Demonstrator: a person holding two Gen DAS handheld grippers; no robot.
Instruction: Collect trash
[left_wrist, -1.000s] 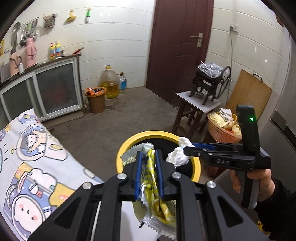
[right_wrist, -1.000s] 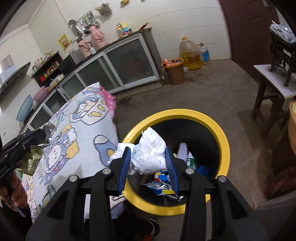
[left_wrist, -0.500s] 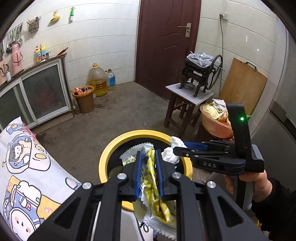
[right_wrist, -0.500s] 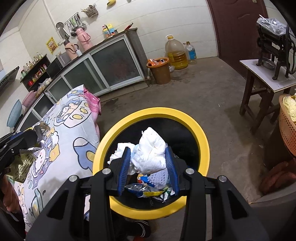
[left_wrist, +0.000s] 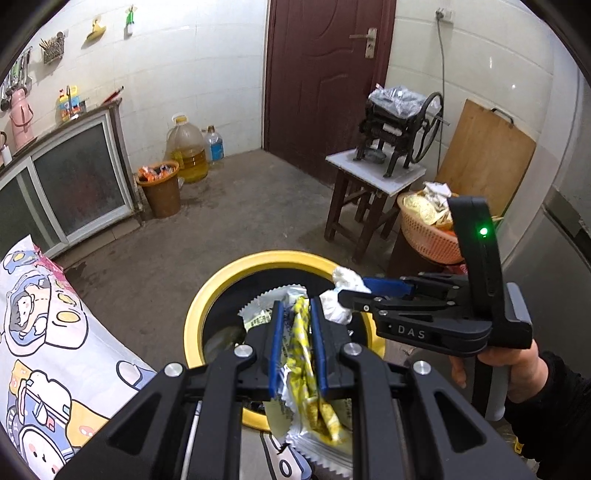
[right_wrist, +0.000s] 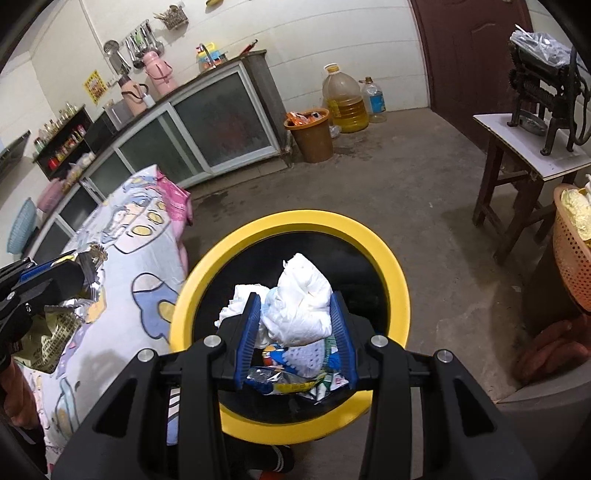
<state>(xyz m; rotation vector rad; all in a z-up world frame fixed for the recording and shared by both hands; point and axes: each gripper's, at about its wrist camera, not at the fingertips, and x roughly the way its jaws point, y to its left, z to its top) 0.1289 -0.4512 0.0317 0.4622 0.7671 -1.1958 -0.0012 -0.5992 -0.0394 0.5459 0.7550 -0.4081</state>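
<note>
Landmark: yellow-rimmed bin (right_wrist: 400, 295), black inside, on the concrete floor (right_wrist: 406, 177)

My left gripper (left_wrist: 297, 317) has its jaws clamped tight on a yellow snack wrapper (left_wrist: 306, 365), silver crimped edges sticking out both ends; in the left wrist view it hangs over the near side of the bin (left_wrist: 195, 310). In the right wrist view that gripper (right_wrist: 83, 275) sits left of the bin, above the cartoon-print cloth (right_wrist: 122, 251) on the tabletop

My right gripper (right_wrist: 295, 310) has its jaws part-way closed, squeezing a crumpled white tissue wad (right_wrist: 301, 302), directly over the bin's mouth. From the left wrist view the same gripper (left_wrist: 347, 290) reaches in from the right with the tissue (left_wrist: 340, 295) at the bin's far-right rim; a hand (left_wrist: 506, 365) in a dark sleeve holds its grip, green light lit on the handle

Inside the bin, below the tissue: mixed packets and wrappers (right_wrist: 291, 380), blue and silver, can't tell more

Beyond the bin: brown bucket (right_wrist: 312, 134) full of trash, big oil jug (right_wrist: 343, 99) beside it, dark red door (left_wrist: 325, 74) further back. Right of the bin: wooden stool (left_wrist: 365, 192) carrying a black hand-crank machine (left_wrist: 399, 122), orange basket (left_wrist: 428, 229) near it. Left of the bin past the cloth: glass-front cabinet (right_wrist: 207, 118) with pink flasks (right_wrist: 159, 72) on top
</note>
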